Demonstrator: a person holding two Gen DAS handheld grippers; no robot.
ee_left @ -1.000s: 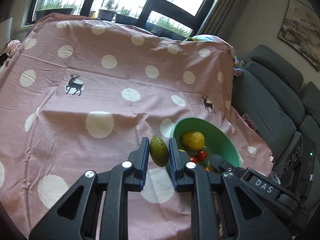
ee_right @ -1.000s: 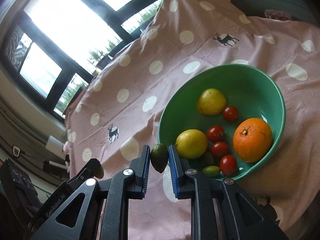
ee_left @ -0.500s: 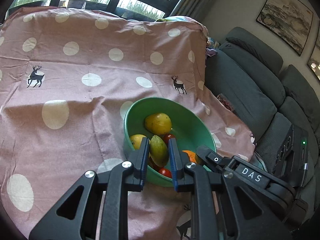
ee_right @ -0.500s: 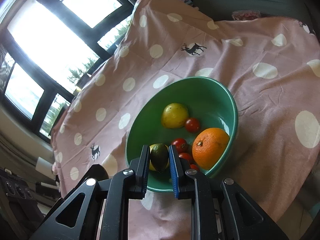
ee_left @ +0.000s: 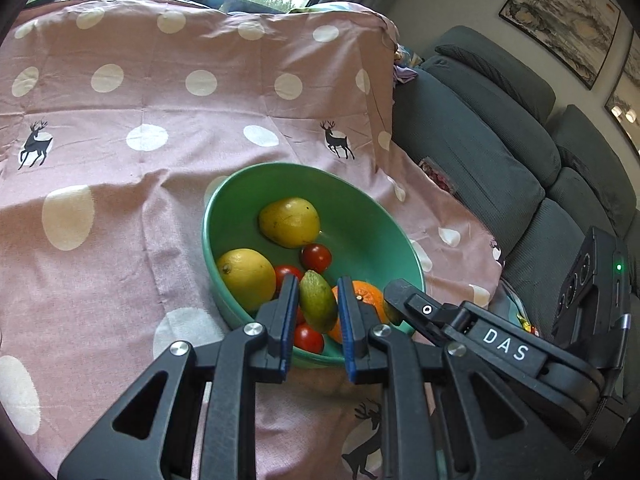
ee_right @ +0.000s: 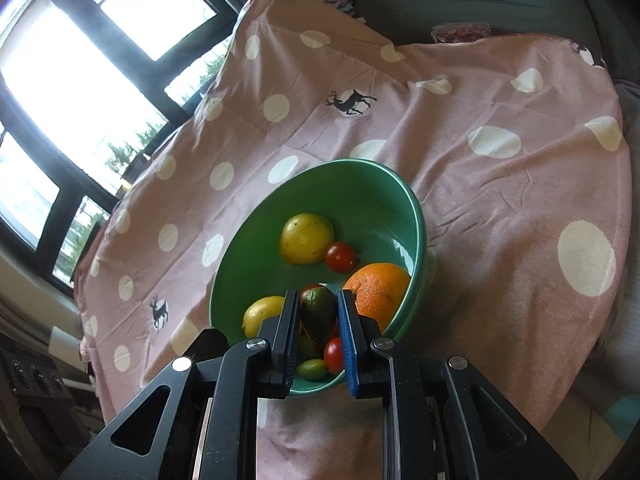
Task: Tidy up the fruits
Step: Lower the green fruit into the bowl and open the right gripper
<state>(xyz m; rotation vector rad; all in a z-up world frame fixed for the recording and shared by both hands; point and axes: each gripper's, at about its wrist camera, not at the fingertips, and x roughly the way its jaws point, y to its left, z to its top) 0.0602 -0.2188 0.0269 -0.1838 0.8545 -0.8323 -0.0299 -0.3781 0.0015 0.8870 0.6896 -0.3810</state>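
A green bowl (ee_left: 360,216) (ee_right: 360,192) stands on the pink dotted cloth and holds two yellow fruits (ee_left: 289,222), an orange (ee_right: 378,282) and several cherry tomatoes (ee_left: 316,258). My left gripper (ee_left: 318,300) is shut on a pale green oblong fruit (ee_left: 318,306) and holds it over the bowl's near rim. My right gripper (ee_right: 318,312) is shut on a darker green fruit (ee_right: 318,314), also over the bowl's near side. The right gripper's body (ee_left: 500,348) shows at the right of the left wrist view.
The table is covered by a pink cloth with white dots and deer prints (ee_left: 120,160). A grey sofa (ee_left: 500,152) stands close along the right side. Windows (ee_right: 80,72) lie beyond the far edge.
Both grippers have moved from beside the bowl to over its near side, each still holding its green fruit. The bowl now looks closer in both views.
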